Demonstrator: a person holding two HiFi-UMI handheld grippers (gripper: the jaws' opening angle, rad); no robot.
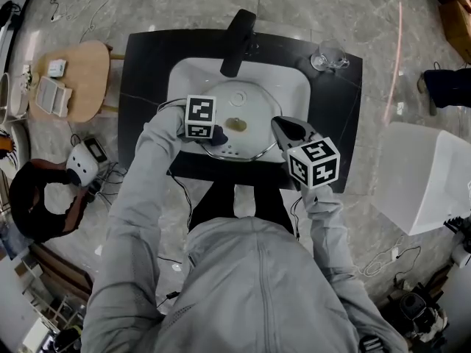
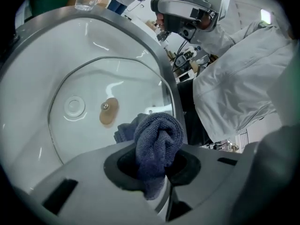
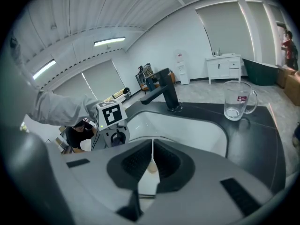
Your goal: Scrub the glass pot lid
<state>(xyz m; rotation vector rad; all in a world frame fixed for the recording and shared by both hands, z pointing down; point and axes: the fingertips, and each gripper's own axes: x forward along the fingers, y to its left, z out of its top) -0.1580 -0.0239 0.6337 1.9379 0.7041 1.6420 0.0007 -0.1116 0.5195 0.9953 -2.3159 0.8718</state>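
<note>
The glass pot lid [image 1: 254, 112] lies in the white sink [image 1: 294, 87], its brown knob [image 1: 236, 123] facing up. My left gripper [image 1: 217, 140] is shut on a dark blue cloth [image 1: 219, 135] that rests on the lid's near-left part. In the left gripper view the cloth [image 2: 157, 144] bulges from the jaws over the lid [image 2: 84, 125], near the knob [image 2: 108, 110]. My right gripper [image 1: 278, 127] is at the lid's right rim. Its jaws [image 3: 151, 168] are shut on the thin edge, which barely shows there.
A black faucet [image 1: 237, 43] stands behind the sink on the black counter [image 1: 147, 72]. A glass mug [image 1: 329, 57] sits at the counter's back right. A wooden stool [image 1: 81, 79] is to the left and a white bin [image 1: 427, 175] to the right on the floor.
</note>
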